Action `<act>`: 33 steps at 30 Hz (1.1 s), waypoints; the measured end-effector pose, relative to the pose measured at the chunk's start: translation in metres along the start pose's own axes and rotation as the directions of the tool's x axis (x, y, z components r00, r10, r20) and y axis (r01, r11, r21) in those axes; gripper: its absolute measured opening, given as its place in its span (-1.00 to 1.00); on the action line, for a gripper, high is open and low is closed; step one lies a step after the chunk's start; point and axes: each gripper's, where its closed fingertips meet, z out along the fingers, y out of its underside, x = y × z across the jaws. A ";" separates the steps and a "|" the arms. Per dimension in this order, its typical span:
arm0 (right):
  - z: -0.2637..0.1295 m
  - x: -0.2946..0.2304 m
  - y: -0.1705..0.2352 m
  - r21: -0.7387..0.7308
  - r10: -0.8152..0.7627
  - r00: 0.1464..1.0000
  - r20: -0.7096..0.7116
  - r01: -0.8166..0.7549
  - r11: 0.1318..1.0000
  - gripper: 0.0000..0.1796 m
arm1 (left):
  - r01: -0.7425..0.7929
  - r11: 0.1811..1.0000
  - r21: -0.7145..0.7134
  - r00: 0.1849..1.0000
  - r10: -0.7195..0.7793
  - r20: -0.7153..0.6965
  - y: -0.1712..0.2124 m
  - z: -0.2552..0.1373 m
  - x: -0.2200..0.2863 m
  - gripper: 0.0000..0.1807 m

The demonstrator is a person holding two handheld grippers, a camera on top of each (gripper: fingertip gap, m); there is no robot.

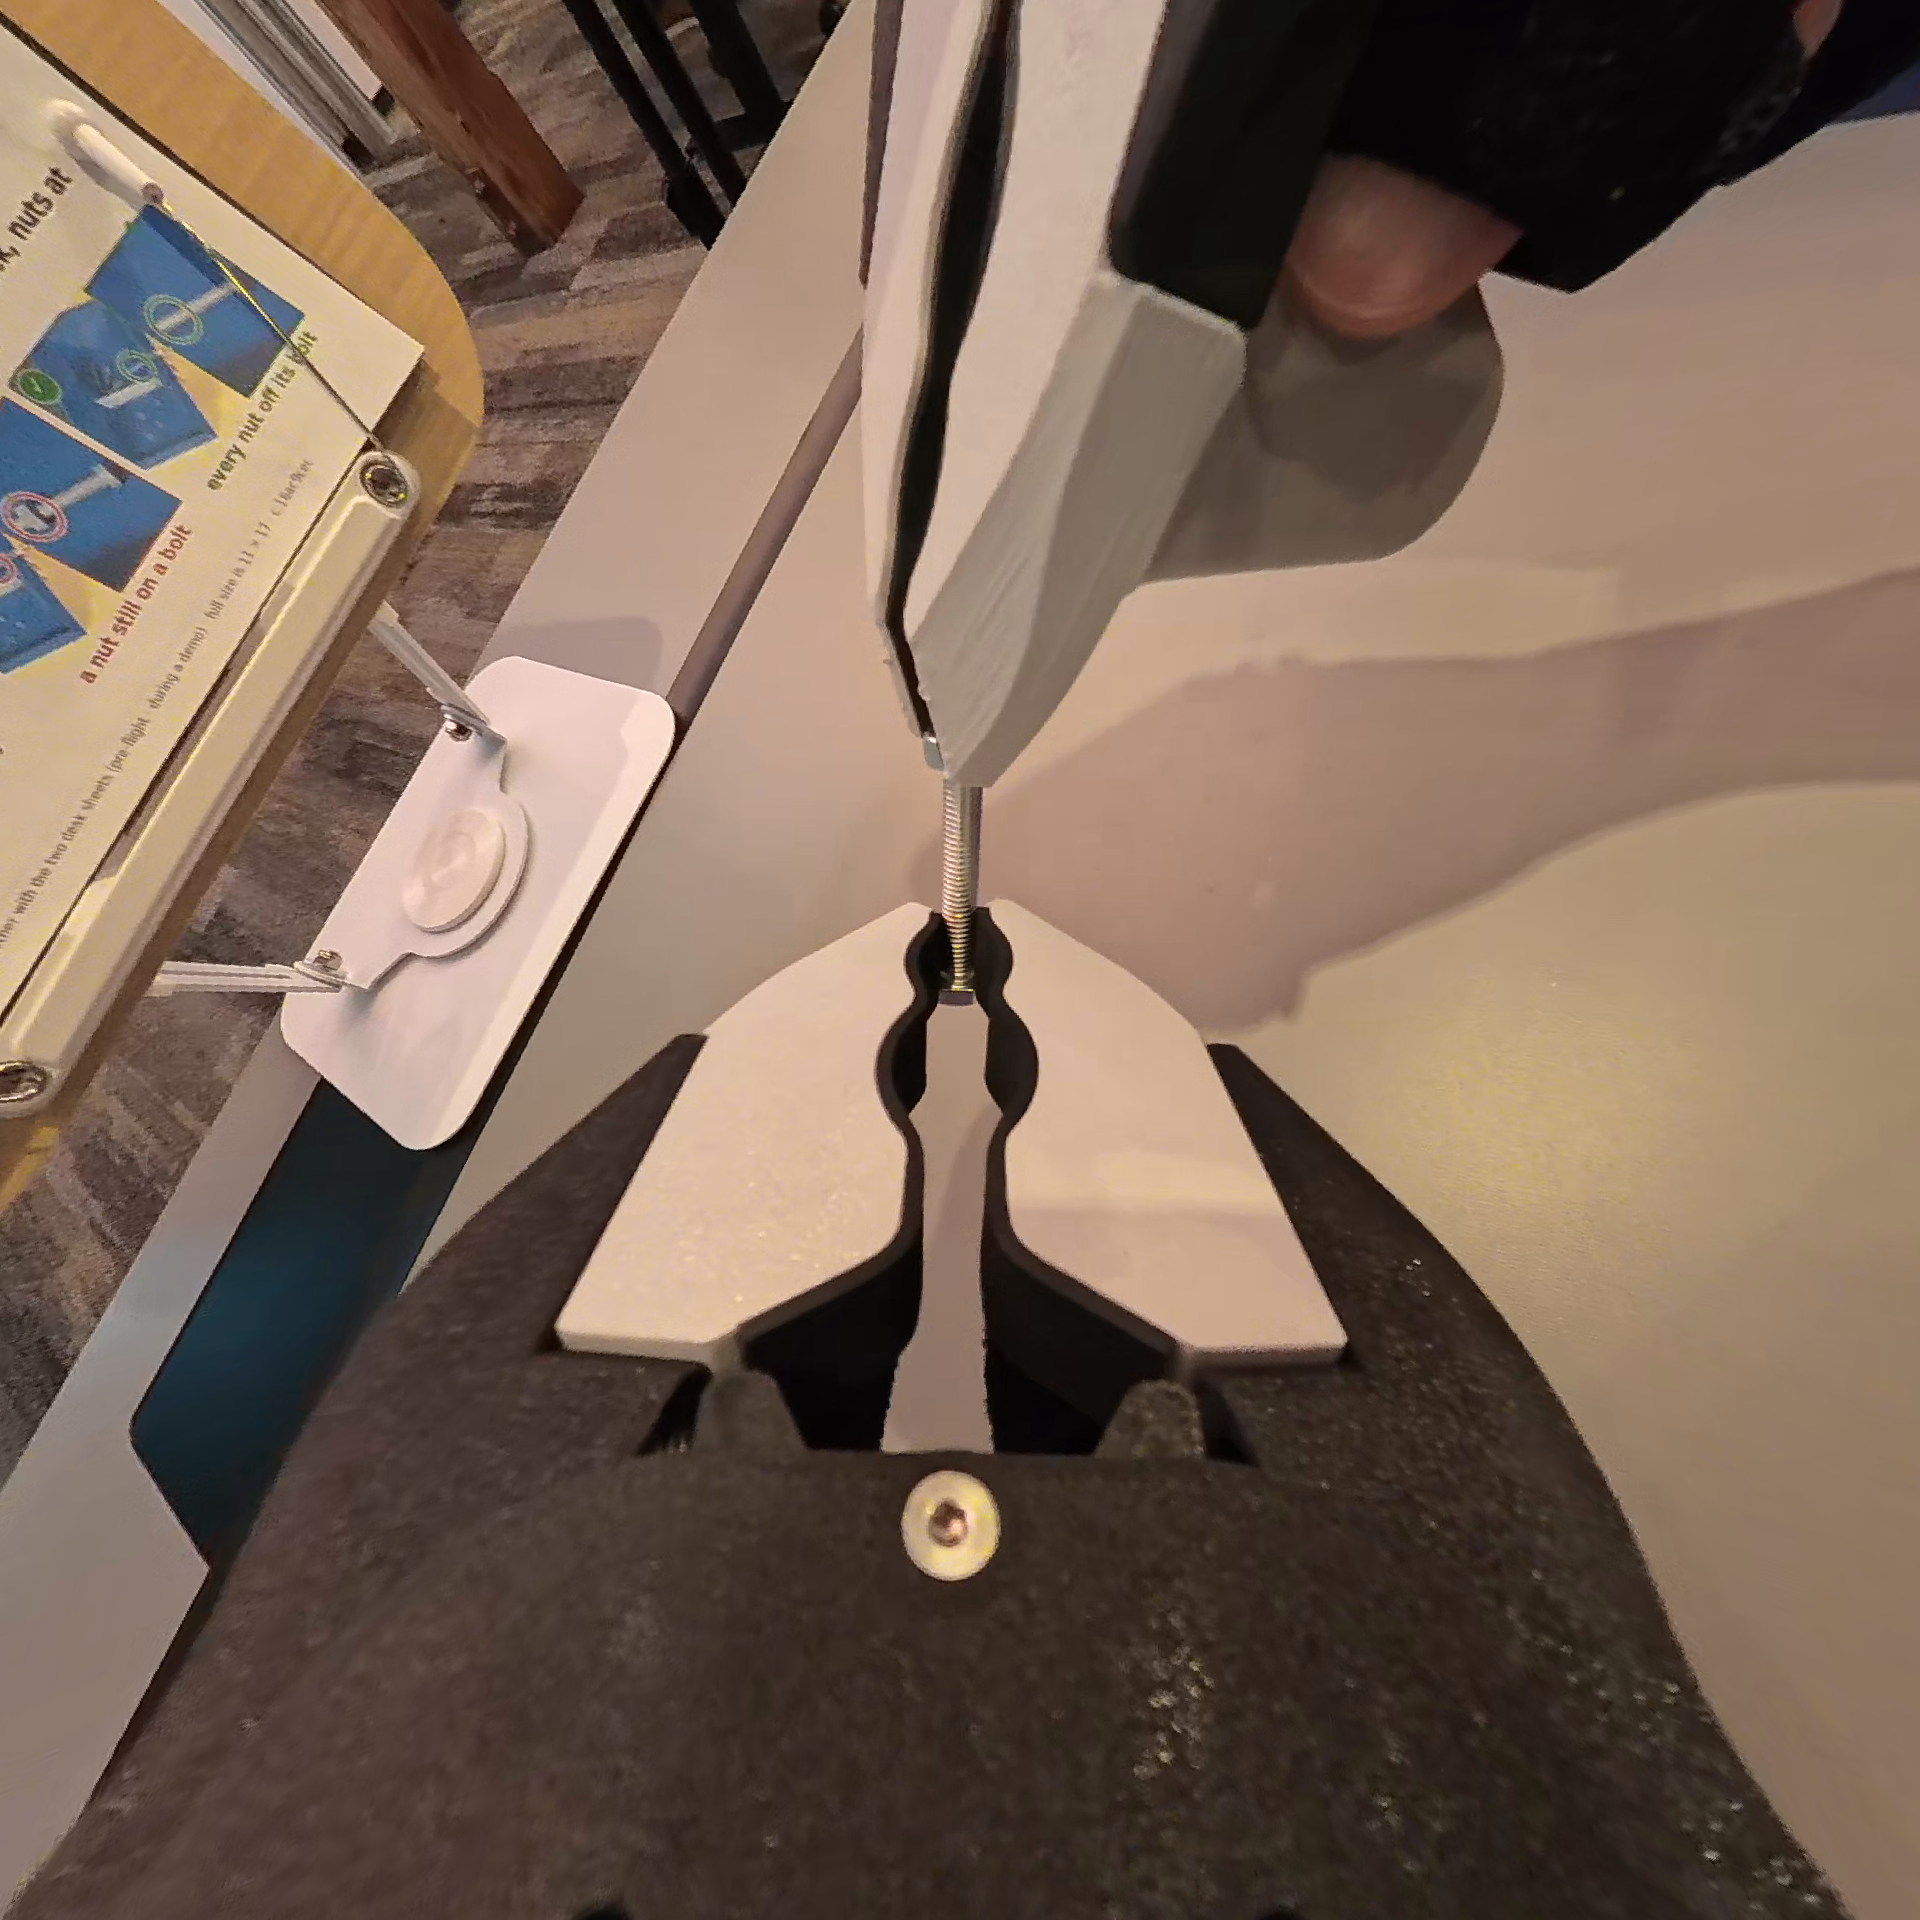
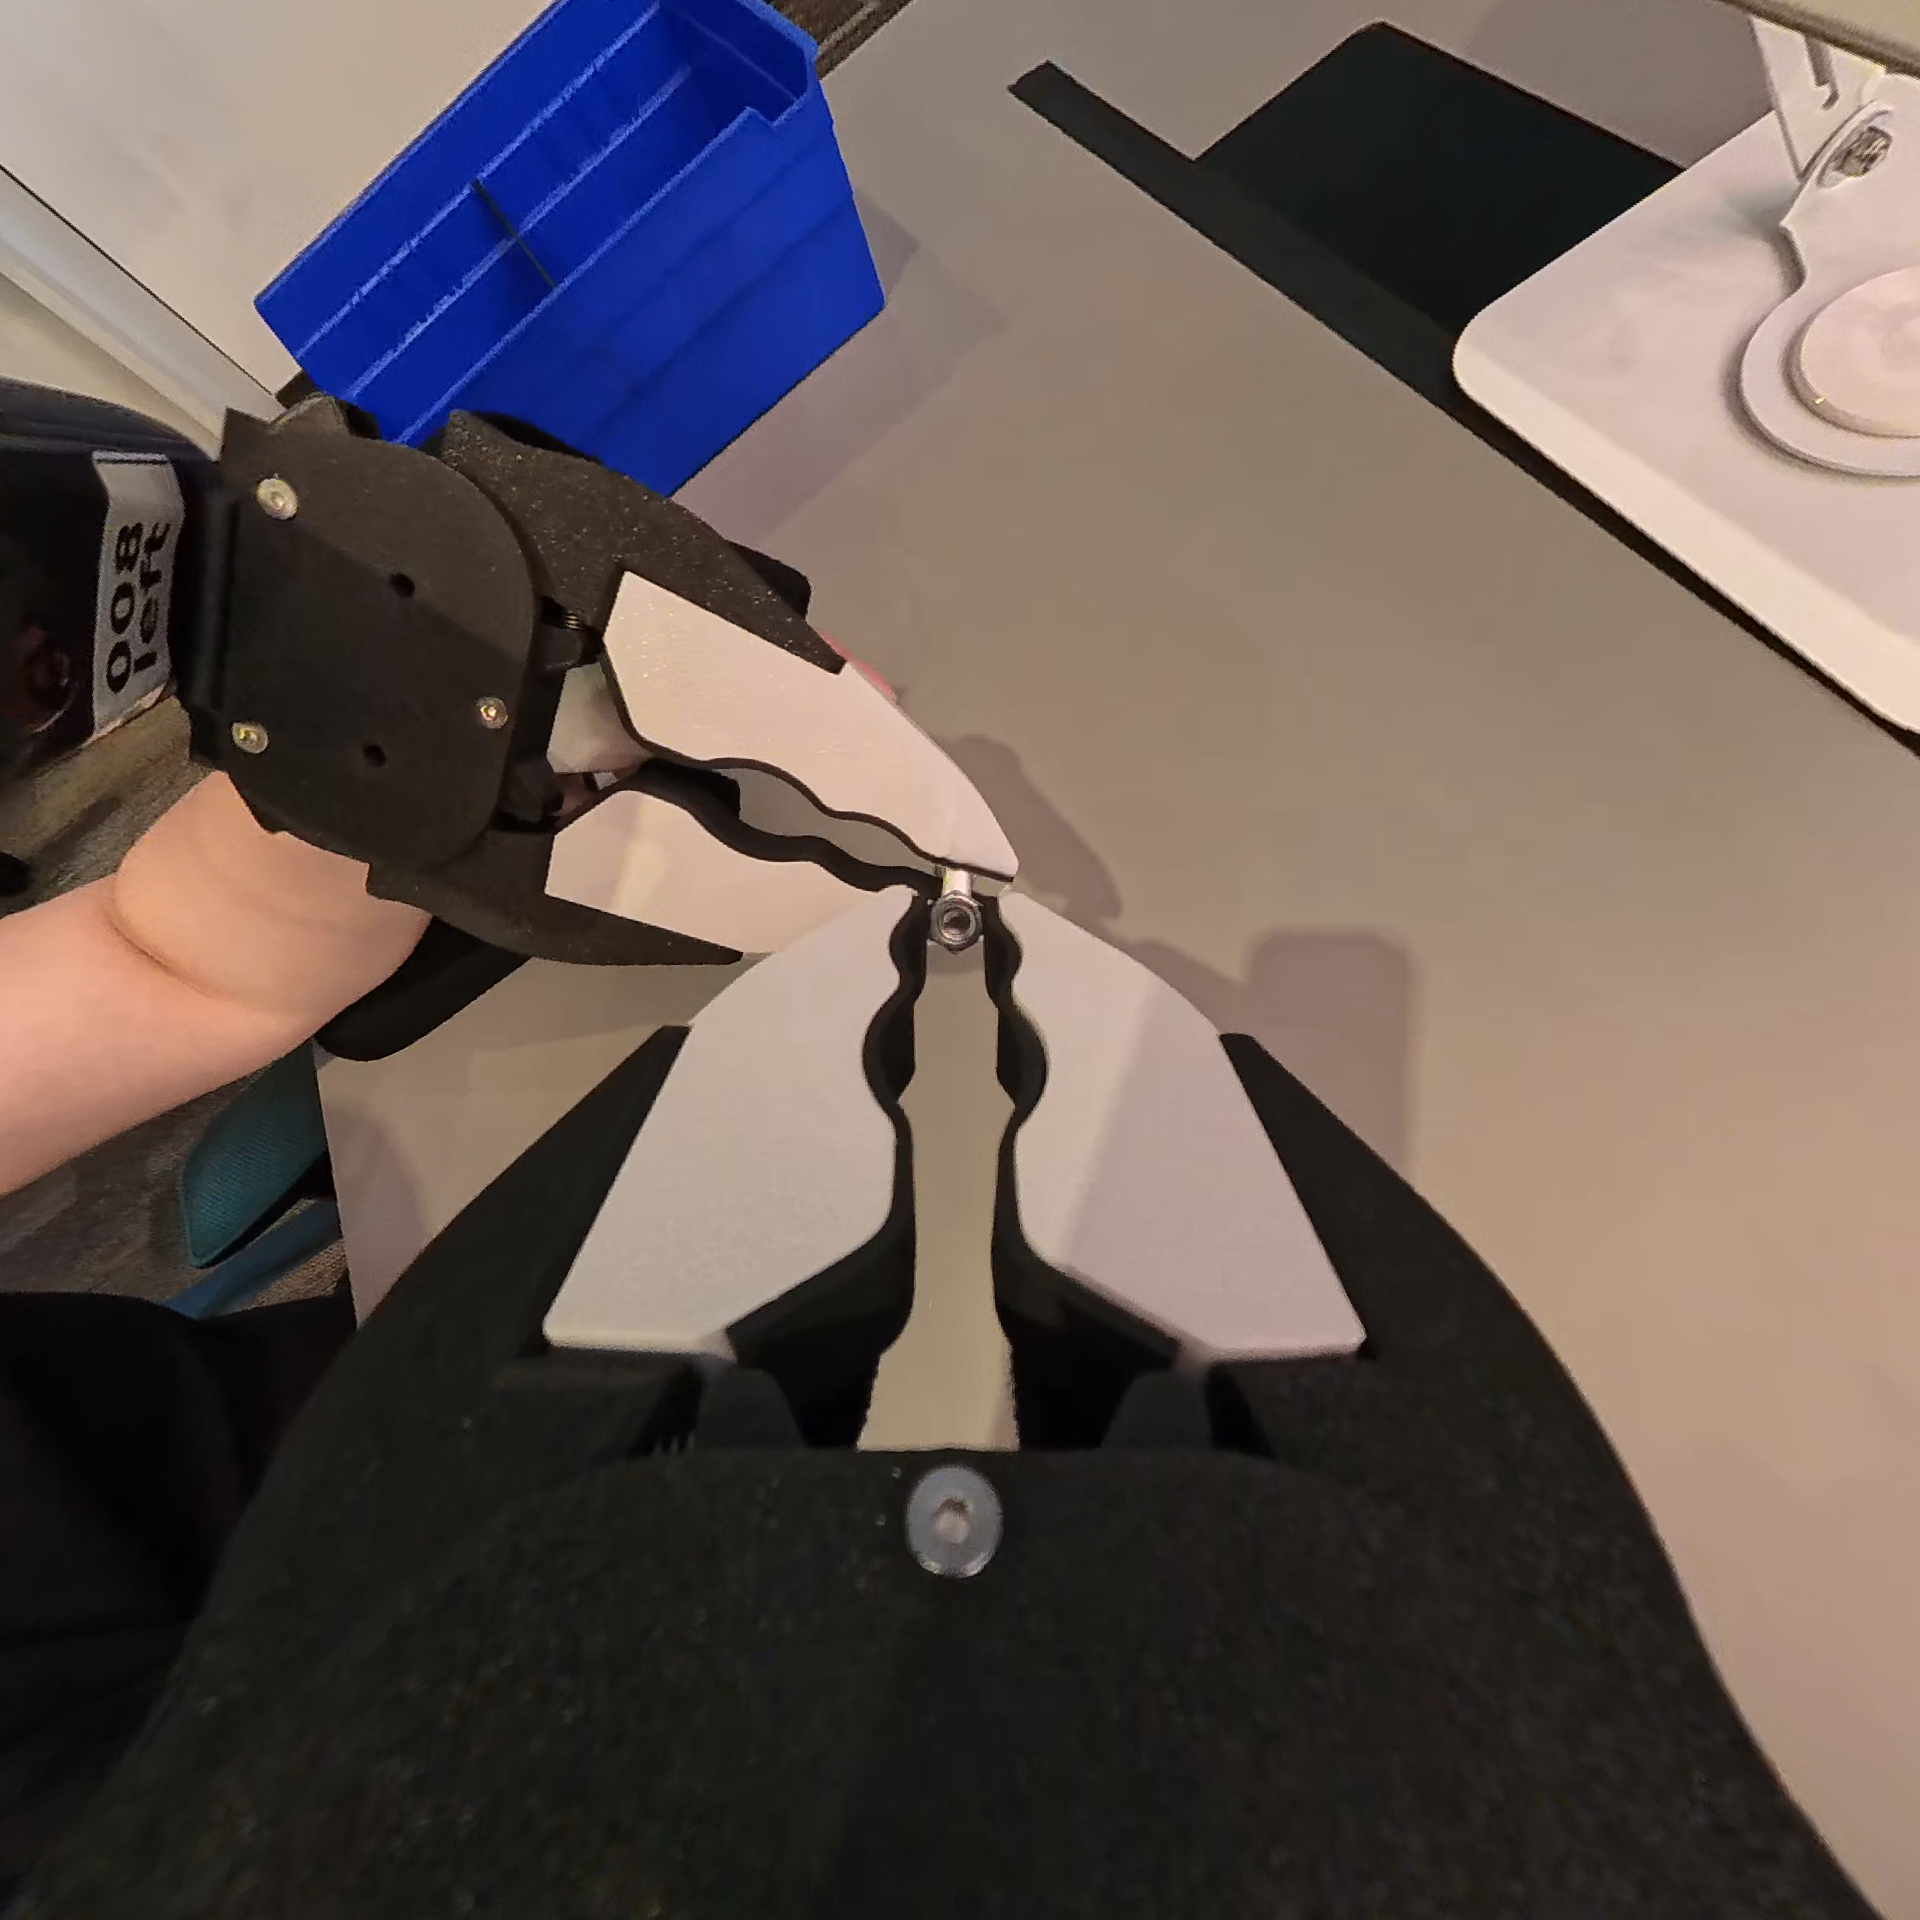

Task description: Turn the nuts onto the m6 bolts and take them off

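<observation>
In the left wrist view my left gripper [image 1: 956, 920] is shut on a silver M6 bolt [image 1: 958, 842], pinching it near the head. The threaded shank points forward, above the table. The right gripper [image 1: 940, 743] comes down from above and is shut on a nut [image 1: 935, 750] at the bolt's far end. In the right wrist view my right gripper [image 2: 951, 909] holds the nut [image 2: 952, 921] end-on between its tips. The left gripper [image 2: 971, 873] reaches in from the left, with a short piece of the bolt [image 2: 957, 883] showing.
A blue bin [image 2: 582, 239] stands at the far left of the grey table [image 2: 1299, 727]. A white stand base [image 1: 478, 894] sits on the table edge and holds an instruction sheet [image 1: 156, 468]. It also shows in the right wrist view [image 2: 1683, 436]. A person's forearm [image 2: 156, 966] is behind the left gripper. Left and right tips are no more than a few centimetres apart.
</observation>
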 end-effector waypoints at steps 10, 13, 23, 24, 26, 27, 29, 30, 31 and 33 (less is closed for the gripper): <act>0.000 -0.002 -0.004 0.019 -0.032 0.999 -0.008 0.032 0.999 -0.88 | 0.036 0.999 0.026 0.999 -0.035 -0.026 -0.002 -0.003 -0.001 -0.95; -0.003 0.000 -0.009 0.049 -0.048 0.998 -0.030 0.049 0.998 -0.84 | 0.042 0.999 0.032 0.999 -0.041 -0.034 -0.003 -0.004 -0.001 -0.95; -0.042 -0.024 -0.014 0.171 -0.524 0.852 -0.020 0.519 0.838 -0.72 | 0.248 0.933 0.259 0.918 -0.141 -0.371 -0.033 -0.027 0.022 -0.95; -0.044 -0.028 -0.012 0.178 -0.558 0.830 -0.007 0.550 0.816 -0.72 | 0.261 0.921 0.290 0.901 -0.125 -0.415 -0.037 -0.032 0.027 -0.95; -0.047 -0.039 -0.009 0.219 -0.605 0.795 0.033 0.585 0.781 -0.72 | 0.282 0.901 0.330 0.873 -0.099 -0.477 -0.044 -0.040 0.034 -0.95; -0.049 -0.046 -0.009 0.251 -0.619 0.782 0.065 0.588 0.769 -0.72 | 0.292 0.893 0.341 0.860 -0.089 -0.503 -0.047 -0.043 0.037 -0.95; -0.050 -0.058 -0.009 0.302 -0.638 0.761 0.121 0.584 0.754 -0.72 | 0.303 0.879 0.367 0.840 -0.065 -0.538 -0.052 -0.049 0.043 -0.95; -0.050 -0.061 -0.010 0.315 -0.644 0.753 0.132 0.584 0.748 -0.72 | 0.304 0.876 0.375 0.835 -0.056 -0.547 -0.053 -0.051 0.045 -0.95; -0.049 -0.063 -0.009 0.319 -0.651 0.746 0.140 0.588 0.743 -0.73 | 0.301 0.875 0.379 0.832 -0.047 -0.553 -0.055 -0.053 0.046 -0.95; -0.047 -0.065 -0.007 0.320 -0.664 0.733 0.149 0.600 0.733 -0.74 | 0.295 0.874 0.387 0.831 -0.036 -0.555 -0.056 -0.055 0.048 -0.95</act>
